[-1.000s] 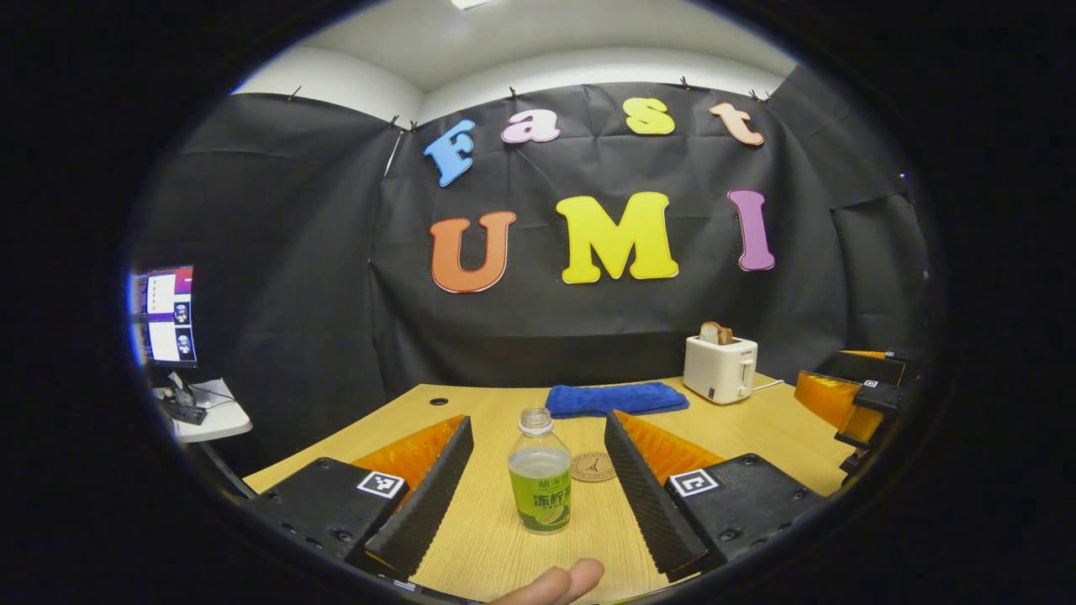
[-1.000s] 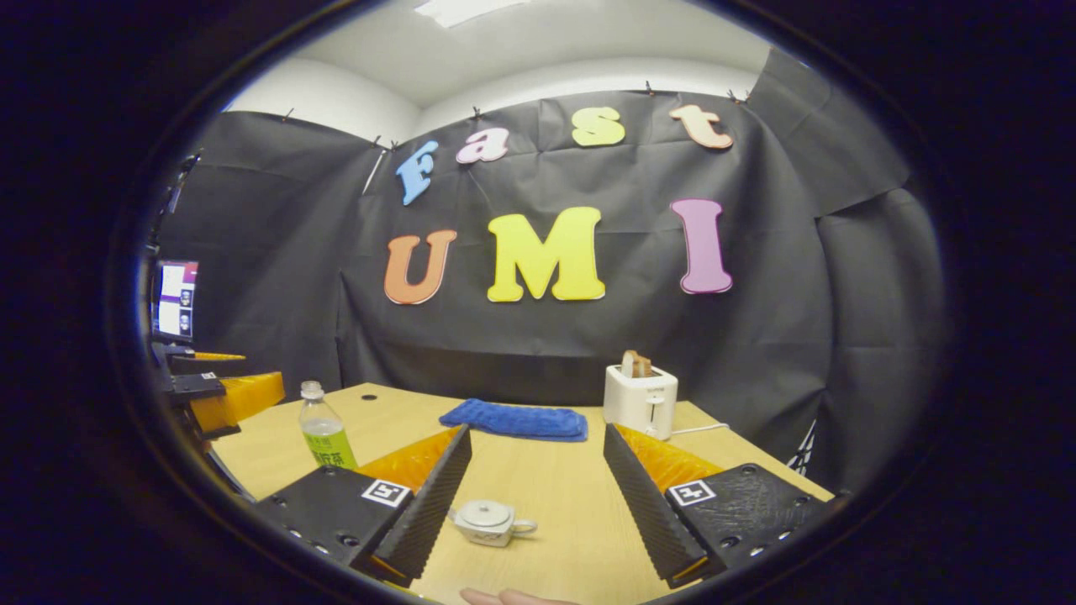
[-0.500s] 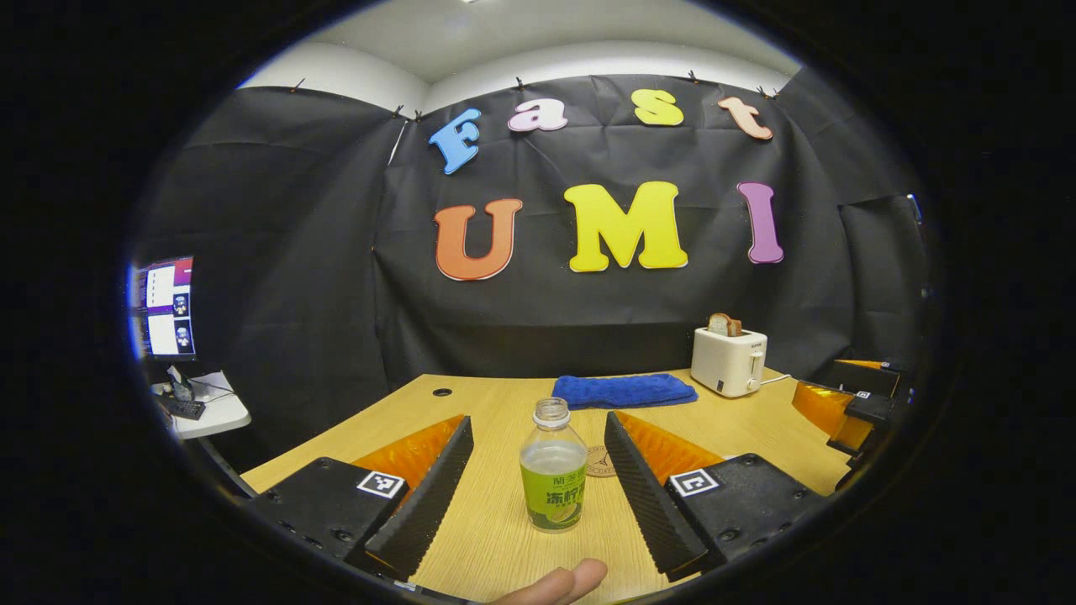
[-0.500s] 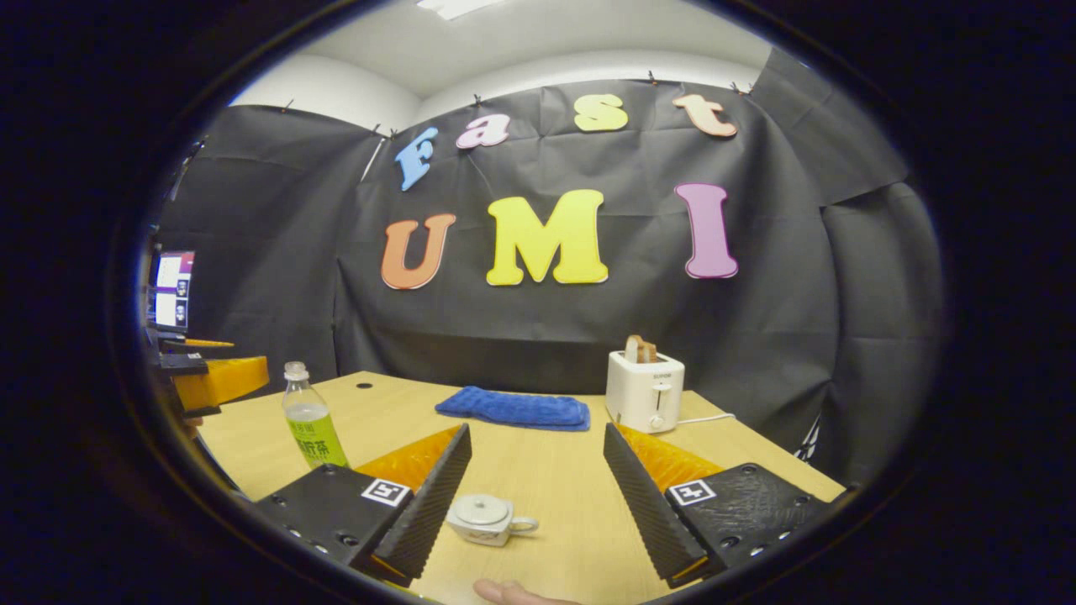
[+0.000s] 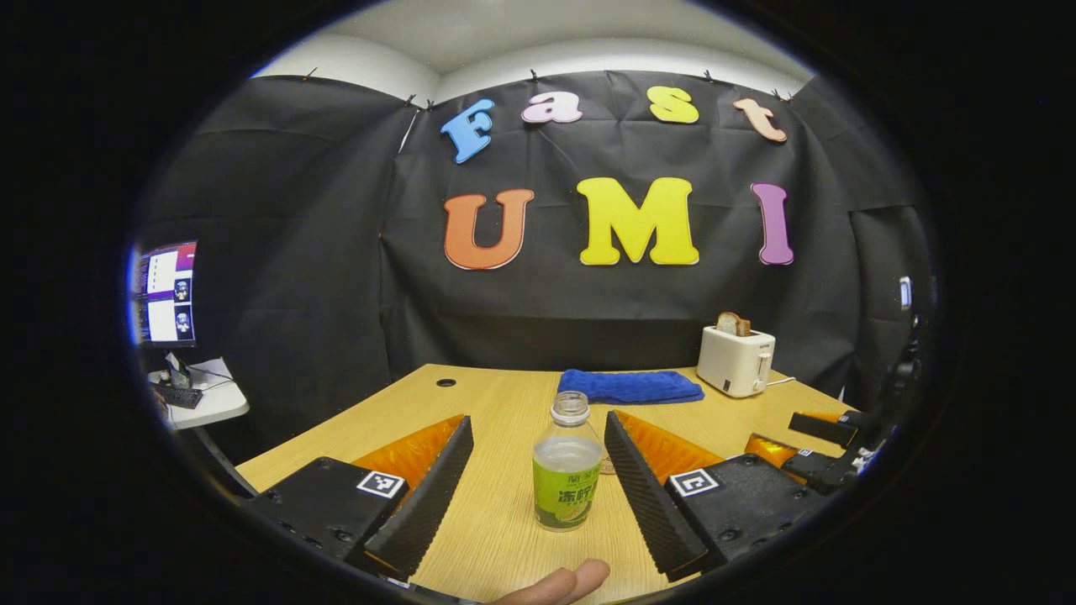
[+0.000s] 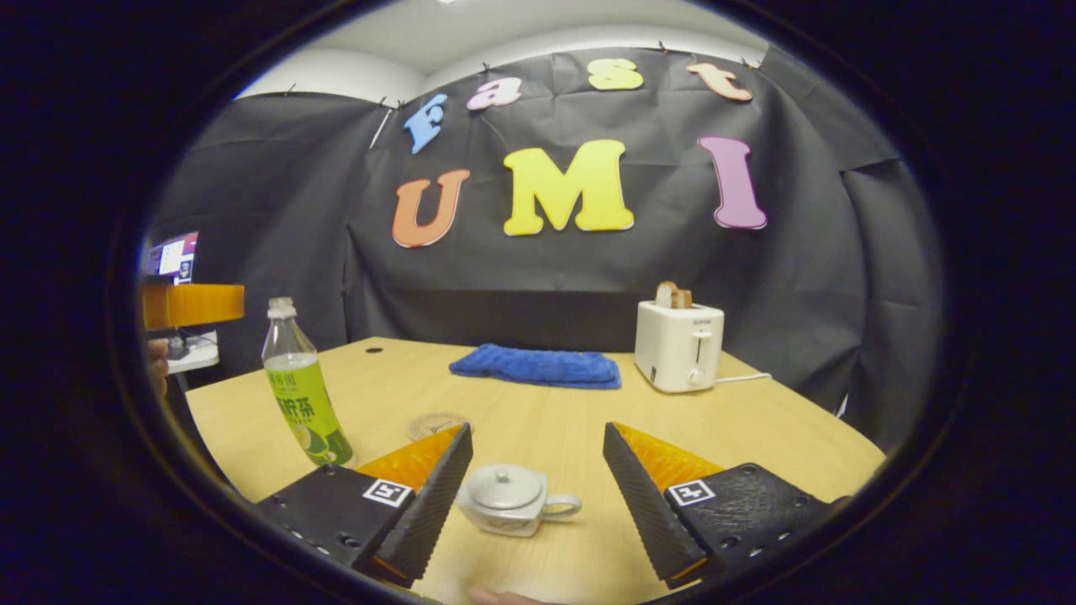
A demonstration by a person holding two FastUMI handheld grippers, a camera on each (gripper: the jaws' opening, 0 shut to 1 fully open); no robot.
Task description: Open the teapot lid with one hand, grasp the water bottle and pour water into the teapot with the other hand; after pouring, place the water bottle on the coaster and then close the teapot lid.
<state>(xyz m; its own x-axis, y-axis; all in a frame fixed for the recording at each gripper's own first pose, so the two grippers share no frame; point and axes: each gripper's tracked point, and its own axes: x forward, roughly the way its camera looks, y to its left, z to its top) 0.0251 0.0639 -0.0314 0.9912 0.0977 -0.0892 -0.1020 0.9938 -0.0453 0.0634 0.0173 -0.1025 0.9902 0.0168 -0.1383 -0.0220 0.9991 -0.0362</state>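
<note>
- Left gripper view: the left gripper (image 5: 538,487) has its 2 fingers spread wide with the uncapped water bottle (image 5: 567,477) upright between them on the worktop (image 5: 496,538), touching neither.
- Right gripper view: the right gripper (image 6: 538,496) is wide open around the lidded teapot (image 6: 511,500); the coaster (image 6: 433,425) lies beyond.

A clear water bottle (image 5: 567,464) with a green label and pale liquid stands on a light wood-grain table (image 5: 496,538). The teapot (image 6: 509,499) is off-white with a matching lid (image 6: 505,487). A tan round coaster (image 6: 434,425) bears a faint printed design. Behind lie a deep blue towel (image 6: 535,367) and a white toaster (image 6: 678,344) holding brown bread (image 6: 672,295).
</note>
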